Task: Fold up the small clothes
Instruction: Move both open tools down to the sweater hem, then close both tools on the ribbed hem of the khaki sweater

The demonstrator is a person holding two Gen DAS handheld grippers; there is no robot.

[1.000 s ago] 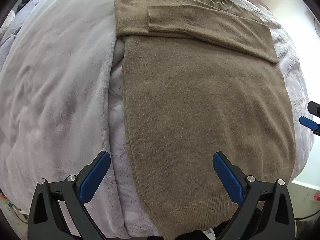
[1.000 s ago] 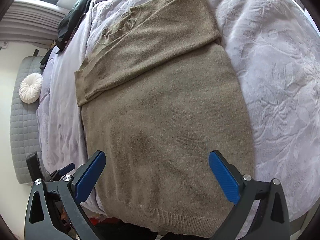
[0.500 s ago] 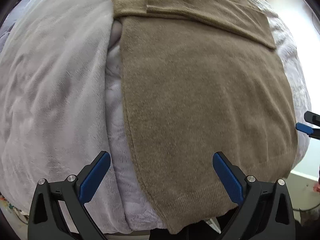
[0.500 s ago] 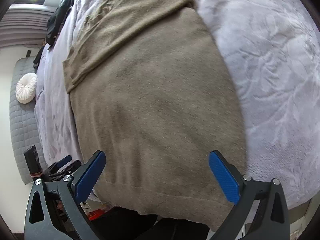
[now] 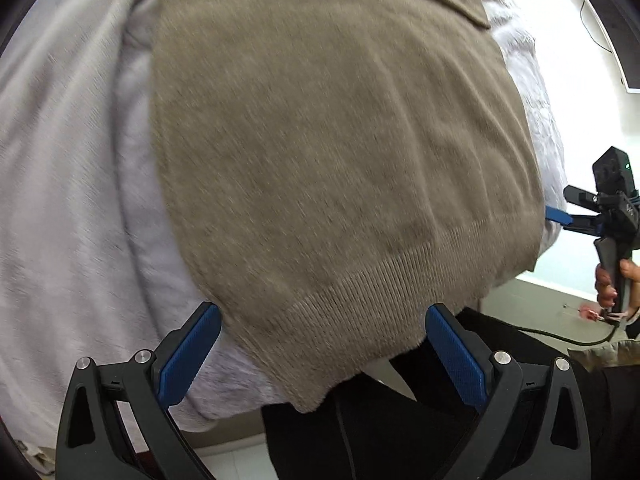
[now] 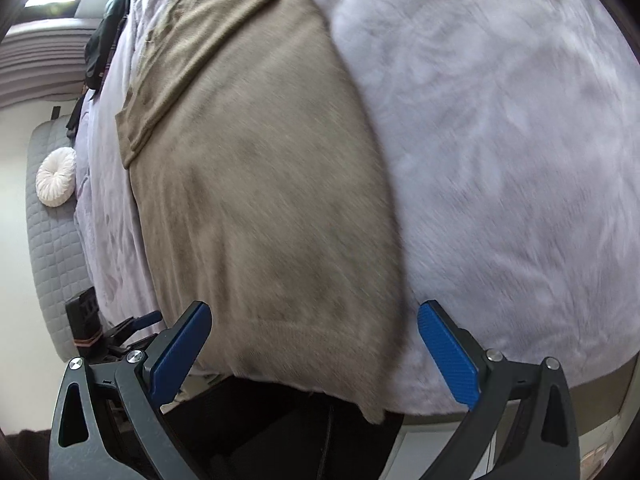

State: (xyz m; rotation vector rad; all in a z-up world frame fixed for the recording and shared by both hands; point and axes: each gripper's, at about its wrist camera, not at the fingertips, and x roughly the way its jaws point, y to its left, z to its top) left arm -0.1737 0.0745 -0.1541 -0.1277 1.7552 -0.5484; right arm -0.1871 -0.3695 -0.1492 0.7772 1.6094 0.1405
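Pale lilac bedspread (image 5: 60,168) fills left-wrist view; tan sweater (image 5: 340,152) lies flat, ribbed hem at near edge betw. wide-open, empty left gripper (image 5: 320,356). Right-wrist view: sweater (image 6: 260,200) left of centre, right gripper (image 6: 316,352) spread wide, holding nothing, over hem corner.

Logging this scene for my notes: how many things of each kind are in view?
Sweater: 1
Blanket: 1
Round cushion: 1
Grippers: 2, left gripper, right gripper
Total: 5
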